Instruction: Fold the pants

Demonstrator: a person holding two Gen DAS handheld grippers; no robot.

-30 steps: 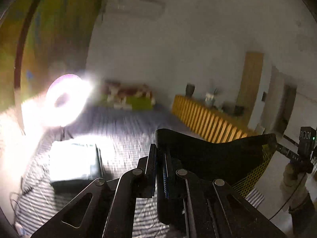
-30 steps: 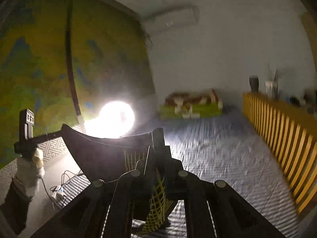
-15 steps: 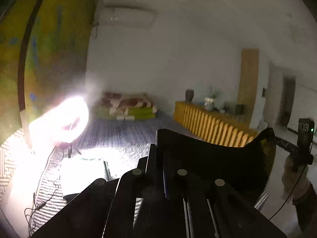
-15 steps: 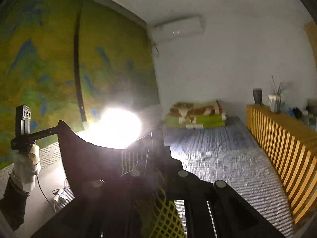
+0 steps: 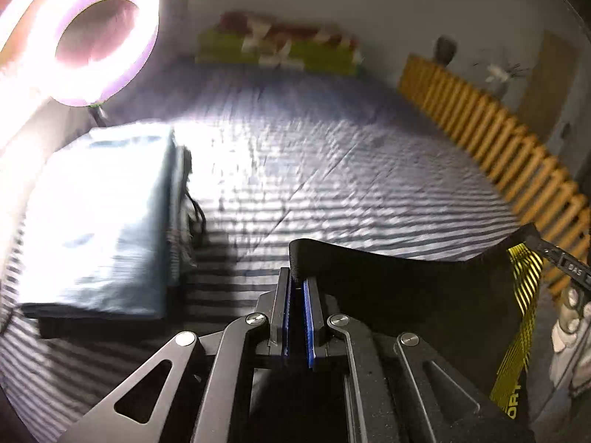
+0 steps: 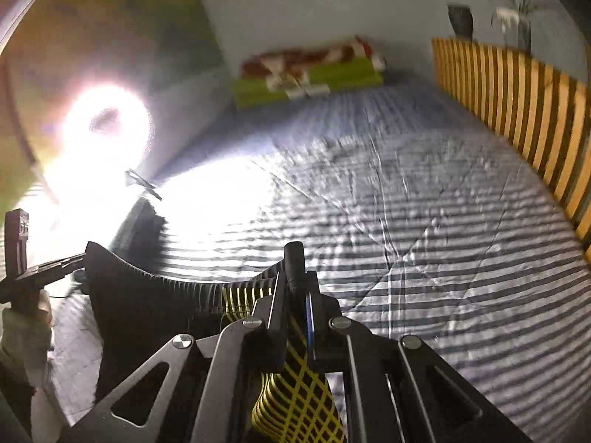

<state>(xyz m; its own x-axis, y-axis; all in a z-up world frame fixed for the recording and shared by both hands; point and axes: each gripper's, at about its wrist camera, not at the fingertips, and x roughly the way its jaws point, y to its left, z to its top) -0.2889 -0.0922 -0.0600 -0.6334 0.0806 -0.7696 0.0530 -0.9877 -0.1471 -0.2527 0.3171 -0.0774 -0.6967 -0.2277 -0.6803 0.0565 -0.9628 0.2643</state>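
Black pants (image 5: 406, 288) with a yellow lattice side panel (image 5: 524, 295) hang stretched by the waistband between both grippers, above a striped bed. My left gripper (image 5: 297, 284) is shut on one end of the waistband. In the right wrist view the pants (image 6: 147, 306) sag in a curve, and my right gripper (image 6: 293, 280) is shut on the other end, beside the yellow panel (image 6: 295, 398). Each view shows the other gripper at its edge: the right gripper (image 5: 554, 254) far right, the left gripper (image 6: 55, 265) far left, held by a gloved hand (image 6: 26, 332).
The striped bed cover (image 5: 351, 170) spreads ahead. A folded pale blue stack (image 5: 99, 214) lies on its left side. A bright ring light (image 5: 99, 29) glares at the upper left. A yellow slatted rail (image 6: 517, 103) borders the bed's right; folded blankets (image 6: 310, 70) lie at its far end.
Both cameras have tilted down toward the bed, which now fills the views. The pants stay stretched between the two shut grippers and have come lower over the bed cover.
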